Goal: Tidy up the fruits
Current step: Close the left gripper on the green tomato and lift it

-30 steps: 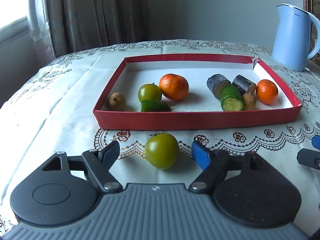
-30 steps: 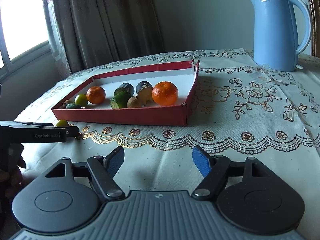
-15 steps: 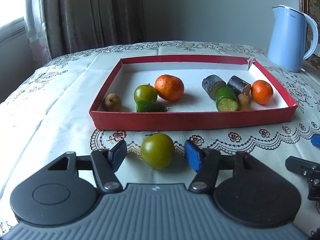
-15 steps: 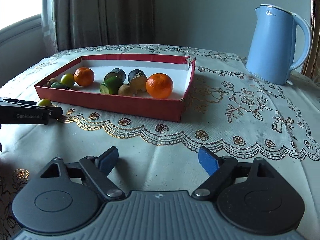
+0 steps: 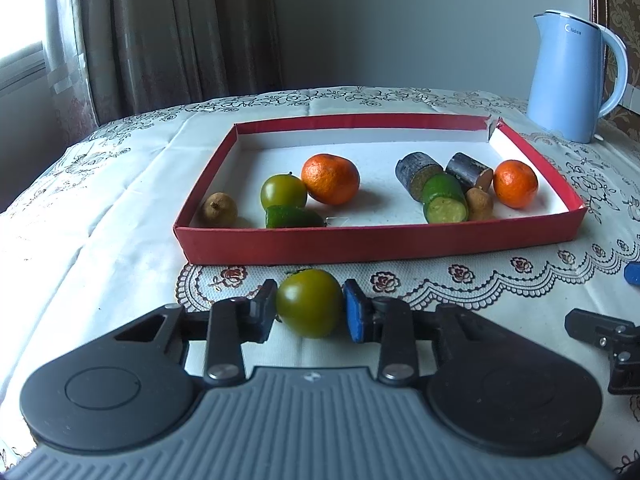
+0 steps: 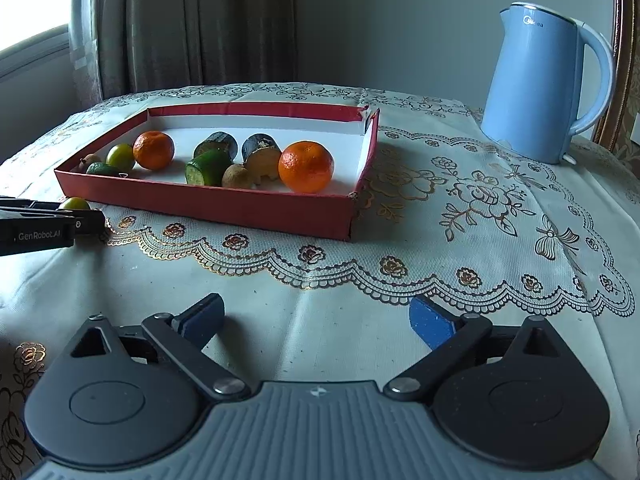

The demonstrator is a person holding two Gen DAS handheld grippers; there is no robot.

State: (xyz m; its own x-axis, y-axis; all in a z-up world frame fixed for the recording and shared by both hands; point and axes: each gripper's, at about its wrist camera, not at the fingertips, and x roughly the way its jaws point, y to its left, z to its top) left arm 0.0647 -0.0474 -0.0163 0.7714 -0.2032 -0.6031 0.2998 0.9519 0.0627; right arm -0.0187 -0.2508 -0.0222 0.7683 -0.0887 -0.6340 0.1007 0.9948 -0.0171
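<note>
My left gripper (image 5: 310,306) is shut on a green round fruit (image 5: 310,302) on the tablecloth, just in front of the red tray (image 5: 380,240). The tray holds two oranges (image 5: 330,178), another green fruit (image 5: 283,192), cucumber pieces (image 5: 445,198), dark cylinder pieces (image 5: 416,168) and small brown fruits (image 5: 219,209). My right gripper (image 6: 316,320) is open and empty over bare cloth, to the right of the left one. In the right wrist view the held fruit (image 6: 75,203) shows behind the left gripper, by the tray (image 6: 224,206).
A light blue kettle (image 6: 536,84) stands at the back right of the table, beyond the tray. A lace-edged tablecloth (image 6: 460,216) covers the table. Curtains (image 5: 160,32) and a window are behind on the left.
My left gripper's fingers have closed in from both sides onto the green fruit. My right gripper has swung to face the tray more squarely and stays open.
</note>
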